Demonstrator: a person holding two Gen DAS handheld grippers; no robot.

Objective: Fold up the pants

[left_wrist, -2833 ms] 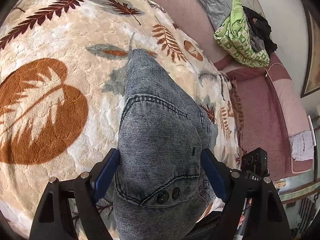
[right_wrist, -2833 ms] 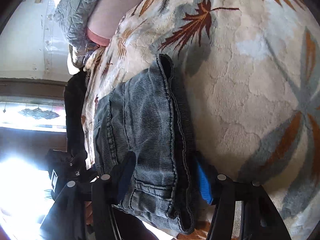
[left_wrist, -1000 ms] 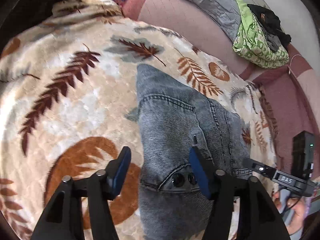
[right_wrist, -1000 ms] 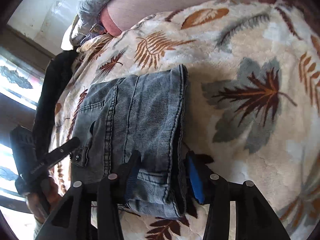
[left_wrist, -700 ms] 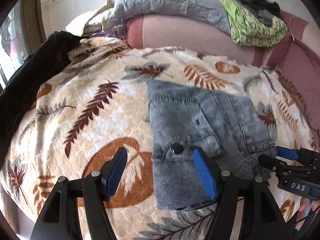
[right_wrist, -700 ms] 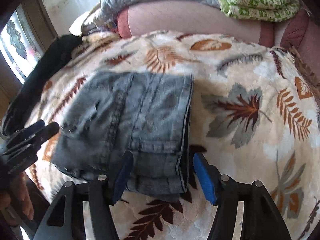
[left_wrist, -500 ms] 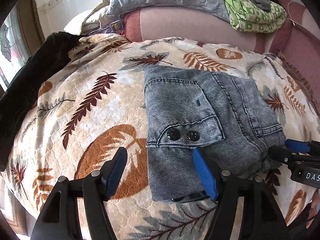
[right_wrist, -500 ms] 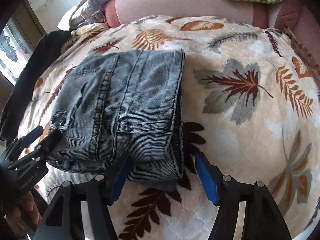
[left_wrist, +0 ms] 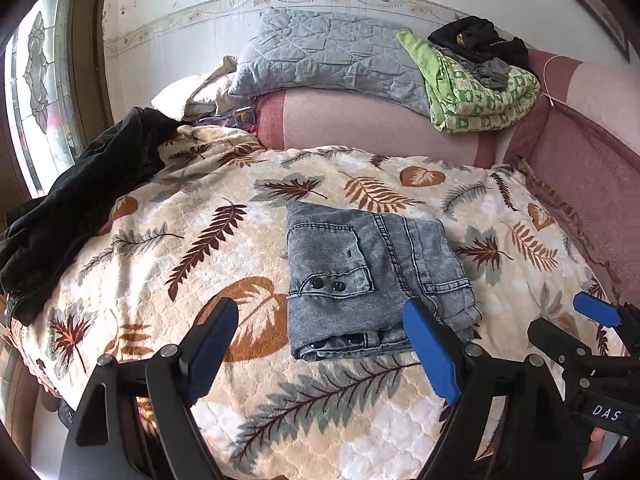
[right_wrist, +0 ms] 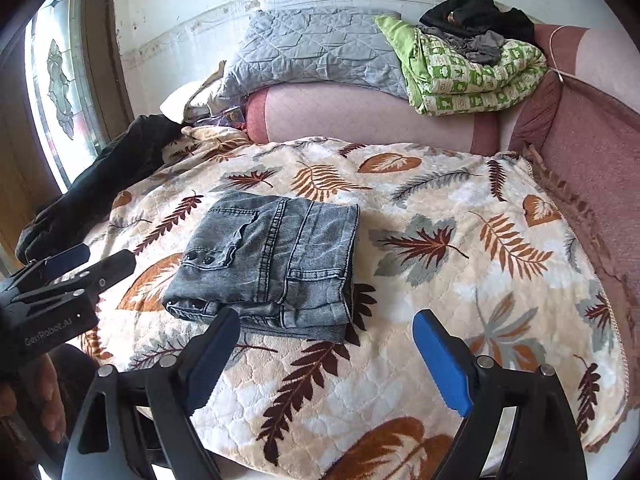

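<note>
The grey denim pants (left_wrist: pixel 372 276) lie folded into a compact rectangle on the leaf-patterned blanket (left_wrist: pixel 160 264); they also show in the right wrist view (right_wrist: pixel 276 264). My left gripper (left_wrist: pixel 320 344) is open and empty, held back from the near edge of the pants. My right gripper (right_wrist: pixel 326 350) is open and empty, also pulled back above the blanket in front of the pants. The right gripper shows at the right edge of the left wrist view (left_wrist: pixel 576 328). The left gripper shows at the left of the right wrist view (right_wrist: pixel 76 268).
A black garment (left_wrist: pixel 76 200) lies on the blanket's left side. A grey quilt (left_wrist: pixel 320 60), a green patterned blanket (left_wrist: pixel 476 88) and dark clothes (left_wrist: pixel 476 44) are piled on the pink sofa back (left_wrist: pixel 360 128). A window (left_wrist: pixel 36 92) is at left.
Both grippers have let go of the folded pants, opened and pulled back and up. The pants now lie flat on the blanket, farther from both cameras.
</note>
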